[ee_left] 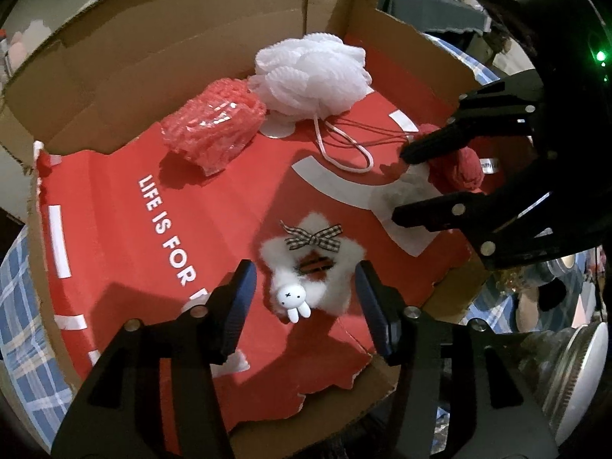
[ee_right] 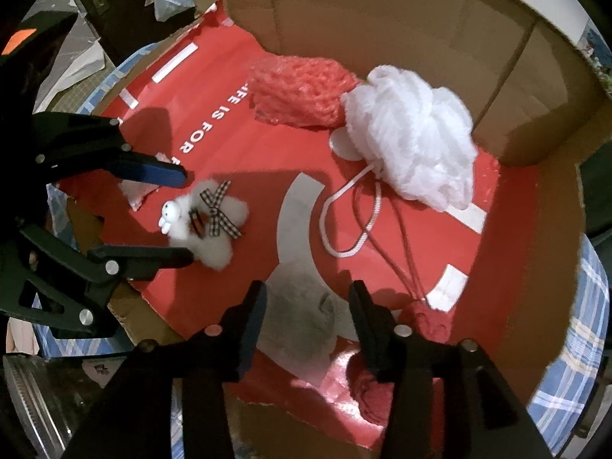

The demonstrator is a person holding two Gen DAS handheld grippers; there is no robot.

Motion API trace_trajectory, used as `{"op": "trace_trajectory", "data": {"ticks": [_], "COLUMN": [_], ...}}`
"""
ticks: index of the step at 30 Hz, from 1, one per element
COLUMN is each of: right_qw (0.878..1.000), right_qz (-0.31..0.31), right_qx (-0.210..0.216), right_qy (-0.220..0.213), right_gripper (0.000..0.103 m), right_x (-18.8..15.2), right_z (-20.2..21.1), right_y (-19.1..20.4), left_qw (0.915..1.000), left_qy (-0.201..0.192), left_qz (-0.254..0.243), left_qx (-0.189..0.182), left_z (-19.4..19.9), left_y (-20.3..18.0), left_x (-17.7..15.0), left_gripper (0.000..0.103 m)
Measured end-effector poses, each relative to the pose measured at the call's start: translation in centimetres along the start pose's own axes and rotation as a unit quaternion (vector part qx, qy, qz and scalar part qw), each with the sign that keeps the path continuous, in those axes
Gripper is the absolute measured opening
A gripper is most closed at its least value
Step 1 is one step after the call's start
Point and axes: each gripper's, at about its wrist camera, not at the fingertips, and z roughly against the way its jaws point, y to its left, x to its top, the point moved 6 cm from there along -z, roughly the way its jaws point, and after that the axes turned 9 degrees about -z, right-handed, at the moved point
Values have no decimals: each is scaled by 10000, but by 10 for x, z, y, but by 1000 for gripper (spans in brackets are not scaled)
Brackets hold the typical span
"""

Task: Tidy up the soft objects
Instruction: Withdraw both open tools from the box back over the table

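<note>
the left gripper (ee_left: 304, 298) hangs over a red printed sheet of card (ee_left: 126, 206) lining an open brown cardboard box (ee_left: 199, 23), its jaws apart on either side of a white fluffy star-shaped clip (ee_left: 317, 267) with a checked bow and a small white rabbit figure; the pads do not touch it. farther back lie a pink mesh sponge (ee_left: 214, 130) and, touching it, a white mesh bath pouf (ee_left: 310, 72) with a looped white cord. at the right, the right gripper (ee_left: 399, 183) stands with jaws apart around a red soft bundle (ee_left: 464, 170).
</note>
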Motion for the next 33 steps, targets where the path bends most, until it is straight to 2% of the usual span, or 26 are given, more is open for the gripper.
{"op": "trace_trajectory", "data": {"ticks": [3, 8, 10, 17, 19, 24, 26, 33], "right_qw": [9999, 9990, 9976, 9895, 9855, 9740, 9701, 9473], "right_qz": [-60, -172, -247, -372, -370, -335, -347, -353], "right_qx": [-57, -37, -34, -81, -126, -177, -225, -481], "right_qy": [-115, -421, -639, -1397, -1652, -2232, -2392, -3149], "right_gripper": [59, 72, 77, 94, 97, 103, 103, 103], "right_x": [-1, -4, -7, -24, -33, -62, -73, -127], "right_z": [9, 38, 57, 119, 137, 179, 189, 225], "right_y": [-4, -8, -9, -2, 4, 23, 29, 57], "left_qw": [9998, 9981, 9964, 9863, 9814, 9674, 9624, 9402], "left_qy": [-133, -520, -727, -1468, -1703, -2334, -2516, -3103], "left_qz": [95, 248, 271, 377, 434, 564, 610, 770], "left_qx": [62, 230, 334, 659, 769, 801, 825, 1180], "left_z": [14, 50, 67, 126, 144, 179, 191, 216], "left_y": [2, -1, -4, -28, -36, -64, -73, -106], "left_x": [-2, -7, -9, -21, -27, -42, -49, -81], "left_gripper": [60, 68, 73, 78, 86, 89, 93, 97]}}
